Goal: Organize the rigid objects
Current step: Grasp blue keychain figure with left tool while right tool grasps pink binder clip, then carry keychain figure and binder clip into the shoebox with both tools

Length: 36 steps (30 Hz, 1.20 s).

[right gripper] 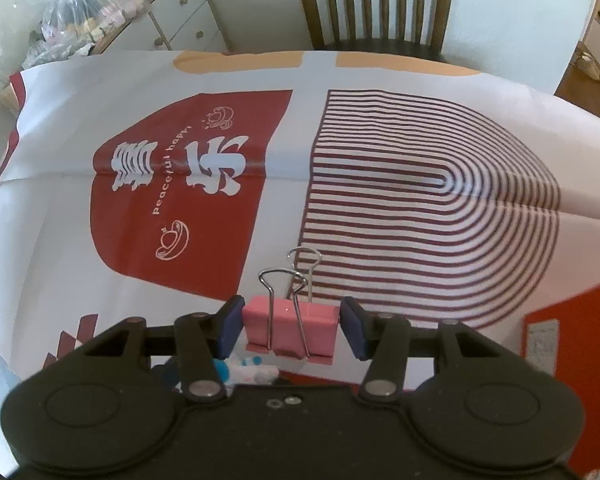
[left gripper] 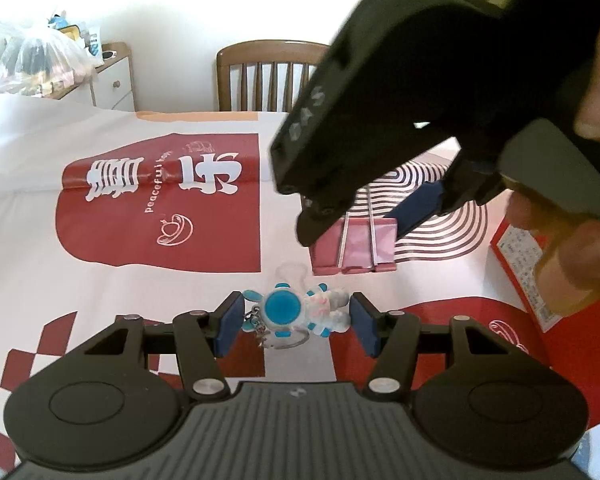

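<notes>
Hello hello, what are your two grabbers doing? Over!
Left tool open around astronaut keychain. Right tool open around pink binder clip, not yet gripping. Red box at right, nothing blocking.

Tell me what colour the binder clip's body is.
Pink, with silver wire handles; the binder clip shows best in the right wrist view.

I see the counter [right gripper: 380, 62] under a red-and-white printed cloth [right gripper: 80, 120] that nearly reaches its far edge. On the cloth lie a pink clip [right gripper: 290, 332], a blue-and-white keychain [left gripper: 296, 314] just nearer me, and a red box [left gripper: 520, 264] at the right edge.
</notes>
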{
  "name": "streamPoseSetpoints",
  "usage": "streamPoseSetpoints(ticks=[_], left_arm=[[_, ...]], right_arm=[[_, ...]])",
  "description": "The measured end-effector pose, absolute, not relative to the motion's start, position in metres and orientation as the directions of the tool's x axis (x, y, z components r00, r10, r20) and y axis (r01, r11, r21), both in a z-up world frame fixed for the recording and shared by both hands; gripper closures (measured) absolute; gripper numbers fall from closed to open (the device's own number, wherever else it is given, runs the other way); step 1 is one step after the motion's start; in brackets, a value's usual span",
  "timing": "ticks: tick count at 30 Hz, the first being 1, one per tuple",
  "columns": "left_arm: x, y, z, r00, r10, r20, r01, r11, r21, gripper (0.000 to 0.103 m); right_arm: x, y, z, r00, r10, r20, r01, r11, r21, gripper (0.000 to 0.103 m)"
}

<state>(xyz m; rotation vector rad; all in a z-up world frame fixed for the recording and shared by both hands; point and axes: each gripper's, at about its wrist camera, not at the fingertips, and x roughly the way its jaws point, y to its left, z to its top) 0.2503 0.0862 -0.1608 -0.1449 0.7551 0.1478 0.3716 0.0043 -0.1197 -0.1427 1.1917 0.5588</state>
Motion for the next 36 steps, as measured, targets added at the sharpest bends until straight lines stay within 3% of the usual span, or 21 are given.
streamPoseSetpoints(ticks=[25,36], left_arm=[[0.204,0.043,-0.058,0.785,0.035,-0.618,-0.164,0.974,-0.154,0.045],[0.208,-0.02,-0.035,0.788,0.009,-0.615,-0.11,0.986,-0.126,0.045]], right_arm=[[0.312,-0.109,-0.019,0.397,0.416,-0.818,-0.486,0.851,0.197,0.052],[0.314,-0.2,-0.011,0.421,0.401,-0.814,-0.466,0.865,0.186,0.052]])
